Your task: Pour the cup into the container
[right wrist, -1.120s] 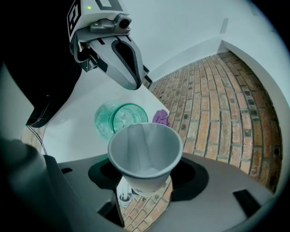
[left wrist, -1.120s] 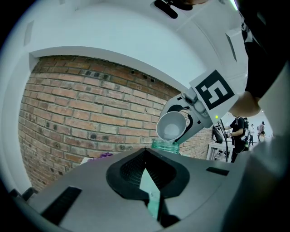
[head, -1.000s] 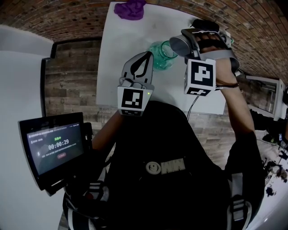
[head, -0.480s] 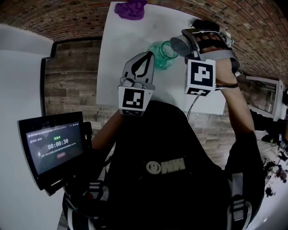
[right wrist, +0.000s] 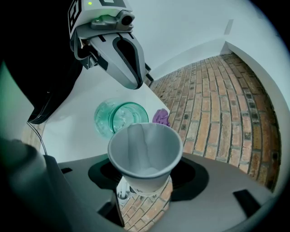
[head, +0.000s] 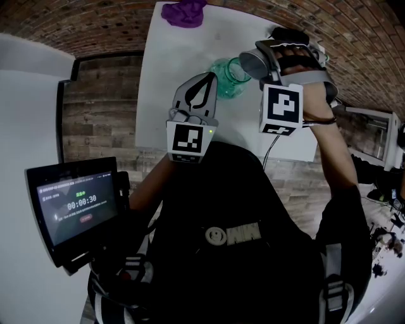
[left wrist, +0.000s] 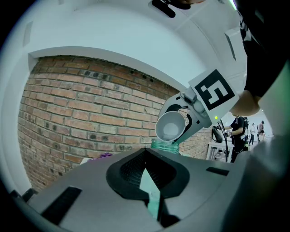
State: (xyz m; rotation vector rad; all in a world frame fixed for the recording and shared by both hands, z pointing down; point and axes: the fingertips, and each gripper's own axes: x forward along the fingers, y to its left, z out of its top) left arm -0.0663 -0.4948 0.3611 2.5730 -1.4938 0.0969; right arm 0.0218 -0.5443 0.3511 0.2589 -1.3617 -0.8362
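Nearest, at the person's left side, a dark tablet screen (head: 76,205) shows a timer. Past it, left gripper (head: 207,77) is held about level over the white tabletop (head: 164,82), jaws drawn together with only a thin sliver between them, nothing gripped, tips just short of the jar. Right gripper (right wrist: 142,181) is pitched steeply down, jaws spread wide and clamped on a white paper cup (right wrist: 145,154). The cup is tipped well over, its mouth hanging just above the open rim of a green ribbed glass jar (right wrist: 118,117), which stands upright mid-table between the two grippers. Farther back, a crumpled purple cloth (head: 183,12) lies at the table's far edge – beyond that, red brick wall (left wrist: 90,118).
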